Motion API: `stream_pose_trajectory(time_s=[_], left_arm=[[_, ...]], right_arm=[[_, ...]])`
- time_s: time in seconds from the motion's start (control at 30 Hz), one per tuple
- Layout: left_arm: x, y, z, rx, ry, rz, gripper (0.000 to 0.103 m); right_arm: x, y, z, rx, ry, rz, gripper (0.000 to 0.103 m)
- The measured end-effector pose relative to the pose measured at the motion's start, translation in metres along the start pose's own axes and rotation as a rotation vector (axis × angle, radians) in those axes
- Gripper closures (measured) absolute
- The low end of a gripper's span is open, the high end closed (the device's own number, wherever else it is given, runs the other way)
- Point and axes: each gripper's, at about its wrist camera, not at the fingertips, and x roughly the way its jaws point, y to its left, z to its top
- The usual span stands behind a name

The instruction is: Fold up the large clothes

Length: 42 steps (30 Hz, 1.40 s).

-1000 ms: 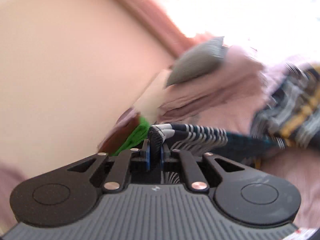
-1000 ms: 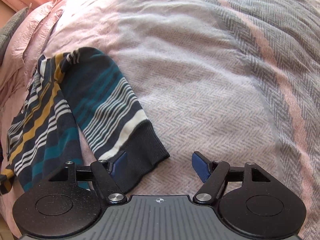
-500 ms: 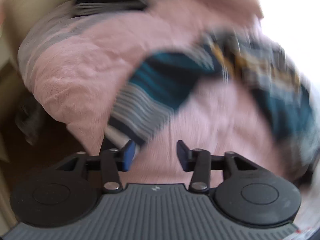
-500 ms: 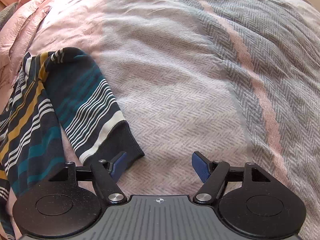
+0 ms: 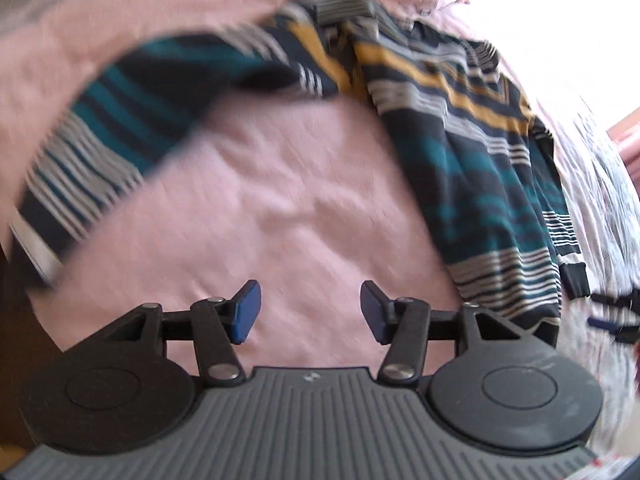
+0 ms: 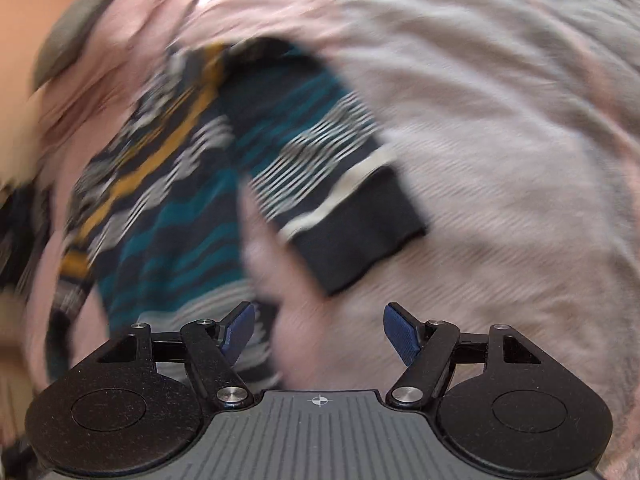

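A striped sweater [image 5: 472, 152], navy with teal, white and mustard bands, lies spread on the pink bedspread [image 5: 280, 208]. One sleeve [image 5: 120, 128] stretches to the left in the left wrist view. My left gripper [image 5: 310, 312] hovers over bare bedspread below the sweater; its jaws are opening and nothing is between them. In the blurred right wrist view the other sleeve's dark cuff [image 6: 356, 236] lies just ahead of my right gripper [image 6: 318, 332], which is open and empty. The sweater body [image 6: 160, 208] sits to the left of it.
The bed's edge drops to a dark floor [image 5: 12, 320] at the lower left of the left wrist view. A grey pillow [image 6: 68, 40] lies at the upper left of the right wrist view, by a beige wall. The other gripper's tip [image 5: 616, 316] shows at the far right.
My left gripper let go of the striped sleeve, opened, and swung down to face the bedspread. My right gripper shifted so the cuff now sits ahead of it instead of under its left finger.
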Motion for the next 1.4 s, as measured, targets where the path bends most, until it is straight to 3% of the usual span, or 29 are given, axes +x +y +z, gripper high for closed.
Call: stream_pose_trajectory(time_s=[0.1,0.13,0.17,0.23,0.27,0.33,0.47,0.57,0.8,0.83,1.0,1.03,1.07,1.1,1.13,1.27,1.4], left_arm=[[0.009,-0.015,-0.018,-0.036,0.035,0.0,0.051],[0.01,-0.018,-0.022,-0.04,0.04,-0.001,0.051],[0.01,-0.022,-0.025,-0.035,0.046,0.002,0.051],[0.007,-0.028,-0.03,-0.009,0.043,0.008,0.051],[0.006,-0.032,-0.032,0.008,0.04,0.006,0.051],[0.005,-0.038,-0.034,0.032,0.031,0.004,0.051],[0.018,-0.058,-0.032,0.054,0.026,-0.022,0.051],[0.035,-0.086,-0.028,0.085,0.023,-0.078,0.051],[0.082,-0.152,-0.024,0.128,0.033,-0.189,0.046],[0.089,-0.158,-0.022,0.114,0.031,-0.212,0.041],[0.116,-0.173,-0.009,-0.054,0.01,-0.339,0.038],[0.122,-0.175,-0.007,-0.101,0.011,-0.363,0.042],[0.126,-0.177,-0.006,-0.128,0.014,-0.37,0.069],[0.13,-0.182,-0.002,-0.128,0.021,-0.369,0.087],[0.128,-0.185,-0.001,-0.111,0.021,-0.352,0.091],[0.074,-0.182,0.004,0.017,-0.033,-0.313,0.096],[-0.038,-0.152,0.013,0.135,-0.108,-0.204,0.096]], right_arm=[[0.032,0.015,-0.03,-0.05,0.068,0.049,0.035],[0.045,0.019,-0.04,-0.051,0.097,0.05,0.044],[0.052,0.024,-0.047,-0.067,0.119,0.051,0.098],[0.043,0.037,-0.049,-0.107,0.085,0.087,0.097],[0.03,0.04,-0.046,-0.138,0.037,0.131,0.098],[-0.006,0.039,-0.03,-0.147,-0.074,0.137,0.098],[-0.069,-0.001,0.02,-0.046,-0.301,0.064,0.098],[-0.083,-0.027,0.059,0.013,-0.37,-0.004,0.098],[-0.049,-0.065,0.124,0.085,-0.326,-0.158,0.098],[-0.043,-0.073,0.13,0.1,-0.318,-0.172,0.098],[-0.022,-0.093,0.142,0.154,-0.282,-0.176,0.098],[-0.021,-0.095,0.141,0.158,-0.277,-0.171,0.098],[-0.021,-0.096,0.139,0.157,-0.271,-0.164,0.098],[-0.023,-0.095,0.136,0.152,-0.266,-0.154,0.098],[-0.027,-0.093,0.131,0.145,-0.262,-0.141,0.098],[-0.049,-0.074,0.102,0.083,-0.223,-0.064,0.098],[-0.079,-0.041,0.049,-0.028,-0.112,0.088,0.098]])
